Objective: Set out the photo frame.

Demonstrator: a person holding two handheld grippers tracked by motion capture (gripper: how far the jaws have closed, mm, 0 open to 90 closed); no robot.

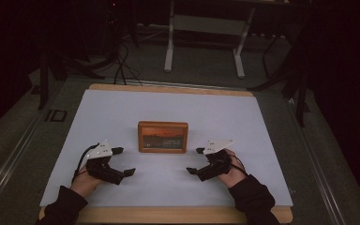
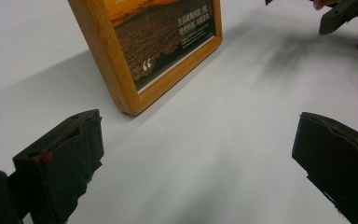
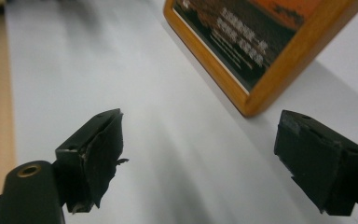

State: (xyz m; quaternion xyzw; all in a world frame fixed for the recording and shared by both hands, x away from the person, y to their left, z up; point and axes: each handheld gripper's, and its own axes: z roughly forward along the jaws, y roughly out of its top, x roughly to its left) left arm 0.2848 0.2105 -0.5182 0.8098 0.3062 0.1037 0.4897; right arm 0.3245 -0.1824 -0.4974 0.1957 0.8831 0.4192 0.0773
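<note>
We see a wooden picture frame (image 1: 162, 137) lying near the middle of the white mat (image 1: 122, 108) that covers the table (image 1: 168, 216), between our two grippers and a little beyond them; in the left gripper view its near corner (image 2: 135, 105) sits just ahead of the jaws, and in the right gripper view its corner (image 3: 254, 105) lies just beyond the far jaw. We judge it stiff and fairly light, with a smooth glazed face over a sunset print that looks slippery and breakable; the wooden border is the safer place to take hold, pinched across a short side or at a corner, never on the glass; it seems to lie flat, so a jaw would need to get under an edge. The left gripper (image 1: 120, 161) and the right gripper (image 1: 196, 161) rest low over the mat on either side of the frame, both pointing inward toward each other, jaws spread wide and holding nothing; both forearms come in from the near edge in dark sleeves (image 1: 253, 199).
</note>
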